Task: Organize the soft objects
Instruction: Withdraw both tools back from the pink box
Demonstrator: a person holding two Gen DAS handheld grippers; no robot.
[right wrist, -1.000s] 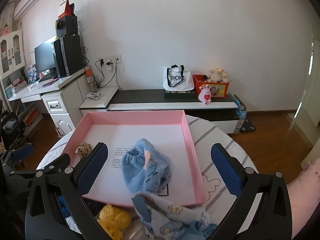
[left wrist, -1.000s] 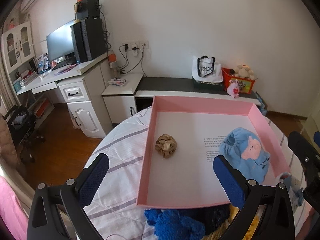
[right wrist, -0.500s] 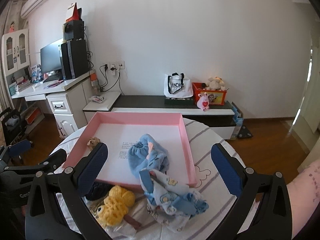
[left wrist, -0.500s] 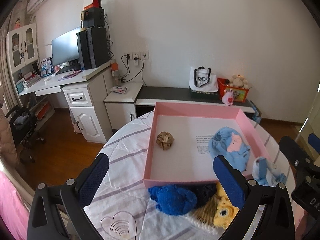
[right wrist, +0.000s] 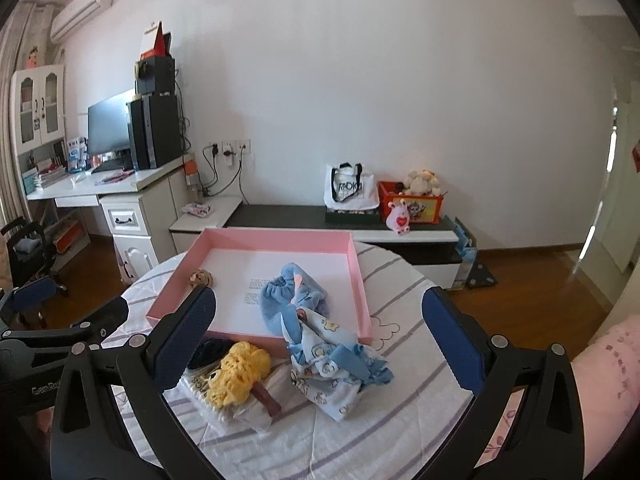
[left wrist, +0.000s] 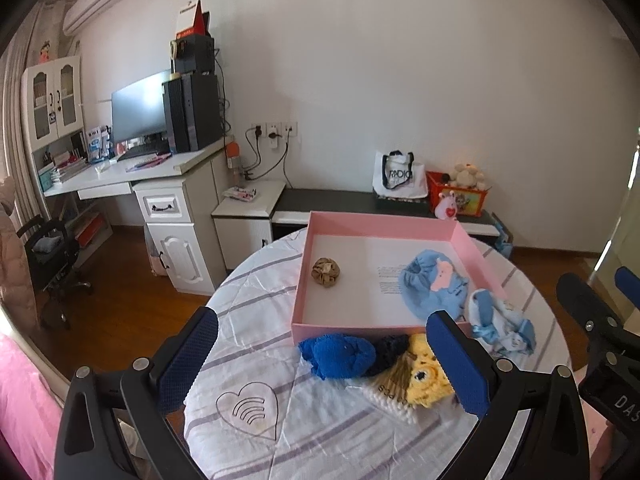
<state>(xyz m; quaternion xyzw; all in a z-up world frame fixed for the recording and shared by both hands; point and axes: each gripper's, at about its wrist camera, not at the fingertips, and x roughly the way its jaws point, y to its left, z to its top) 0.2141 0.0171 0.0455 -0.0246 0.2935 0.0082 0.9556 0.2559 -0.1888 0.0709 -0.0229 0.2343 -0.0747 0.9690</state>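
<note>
A pink tray (left wrist: 362, 325) (right wrist: 362, 280) sits on the round striped table. In it lie a brown scrunchie (left wrist: 325, 272) (right wrist: 201, 277) and a light blue hat (left wrist: 434, 288) (right wrist: 294, 294). In front of the tray lie a royal blue knit piece (left wrist: 338, 356), a dark navy piece (left wrist: 386, 354) (right wrist: 210, 352), a yellow knit toy (left wrist: 424, 378) (right wrist: 238, 372) and a patterned blue baby cloth (left wrist: 502, 326) (right wrist: 336, 364). My left gripper (left wrist: 324, 364) is open above the near pile. My right gripper (right wrist: 318, 340) is open above the baby cloth. Both are empty.
The table (left wrist: 256, 360) has a white cloth with grey stripes. Beyond it stand a white desk with a monitor (left wrist: 138, 114), a low dark cabinet (left wrist: 340, 200) with a tote bag (left wrist: 398, 178) and a toy box (left wrist: 460, 196). An office chair (left wrist: 48, 256) stands at left.
Both grippers have pulled back and up from the tray. The pile in front of the tray has come fully into view. Both stay open and empty.
</note>
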